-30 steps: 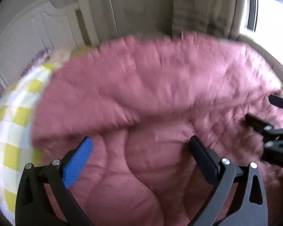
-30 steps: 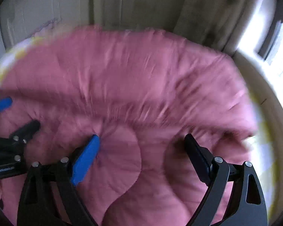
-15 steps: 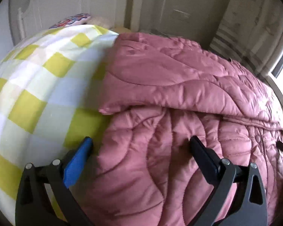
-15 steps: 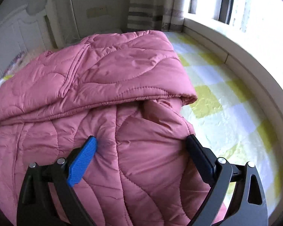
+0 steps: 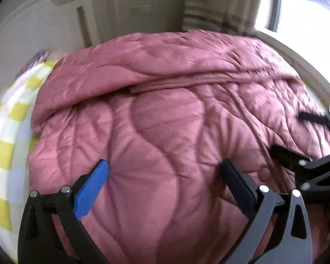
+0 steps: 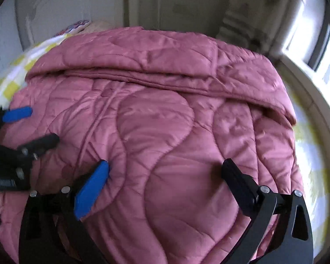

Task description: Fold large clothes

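A pink quilted coat lies folded on the bed, its upper layer doubled over in a thick fold across the far half. My left gripper hovers open over the coat's near part, with a bulge of padding between its blue and black fingers but not pinched. My right gripper is just to its right over the same near part. Its jaws are opening, with coat fabric lying between the fingers and unpressed. Each gripper shows in the other's view: the right gripper at the right edge, the left gripper at the left edge.
The coat rests on a yellow-and-white checked sheet, also showing to the right. A white headboard and patterned pillow stand behind. A striped curtain and bright window with its sill bound the right side.
Half a second ago each view looked at an outer side edge of the coat. Both grippers have since swung back over its middle and sit close together, each seeing the other.
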Available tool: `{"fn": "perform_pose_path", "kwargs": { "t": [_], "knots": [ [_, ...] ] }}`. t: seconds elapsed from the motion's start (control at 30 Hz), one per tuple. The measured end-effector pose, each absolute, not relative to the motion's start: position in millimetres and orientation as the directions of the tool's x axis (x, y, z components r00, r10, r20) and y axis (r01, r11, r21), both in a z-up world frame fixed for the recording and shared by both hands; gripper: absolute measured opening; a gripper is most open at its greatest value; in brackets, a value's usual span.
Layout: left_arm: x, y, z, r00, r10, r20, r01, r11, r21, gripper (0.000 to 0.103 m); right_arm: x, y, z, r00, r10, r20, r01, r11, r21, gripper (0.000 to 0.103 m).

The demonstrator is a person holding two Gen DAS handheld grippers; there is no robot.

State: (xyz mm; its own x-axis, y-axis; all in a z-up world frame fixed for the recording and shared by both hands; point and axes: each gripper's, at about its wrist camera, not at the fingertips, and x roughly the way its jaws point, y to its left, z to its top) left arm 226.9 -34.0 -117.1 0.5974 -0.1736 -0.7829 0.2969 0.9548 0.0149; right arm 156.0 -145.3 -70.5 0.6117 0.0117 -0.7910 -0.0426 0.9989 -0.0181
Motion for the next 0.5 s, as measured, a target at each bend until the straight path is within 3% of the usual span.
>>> {"fn": "perform_pose_path", "kwargs": {
  "t": [0.2, 0.3, 0.37, 0.43, 0.5],
  "knots": [
    [213.2, 15.3, -114.3, 0.639, -0.126, -0.759, 0.175, 0.984, -0.017, 0.101, 129.2, -208.5, -67.4, 0.61, -0.111, -0.784, 0.158, 0.987, -0.017, 0.098],
    [209.0, 42.6, -115.2, 0.622, -0.14, -0.771, 0.092, 0.99, -0.106, 0.101, 125.4, -242.2, -76.4, 0.587, -0.066, -0.807, 0.236, 0.967, 0.093, 0.098],
    [210.9, 50.0, -110.8, 0.625, -0.144, -0.767, 0.067, 0.989, -0.131, 0.101, 125.5, -244.5, -73.6, 0.59, -0.08, -0.803, 0.252, 0.963, 0.089, 0.098],
    [206.5, 44.4, -110.0, 0.632, -0.097, -0.769, 0.064, 0.995, -0.073, 0.101, 121.9, -234.6, -69.2, 0.6, -0.114, -0.792, 0.247, 0.968, 0.048, 0.098],
    [188.4, 31.2, -99.7, 0.669, -0.1, -0.737, 0.104, 0.994, -0.041, 0.101, 112.4, -216.6, -59.8, 0.648, -0.043, -0.76, 0.161, 0.984, 0.081, 0.098]
  ]
}}
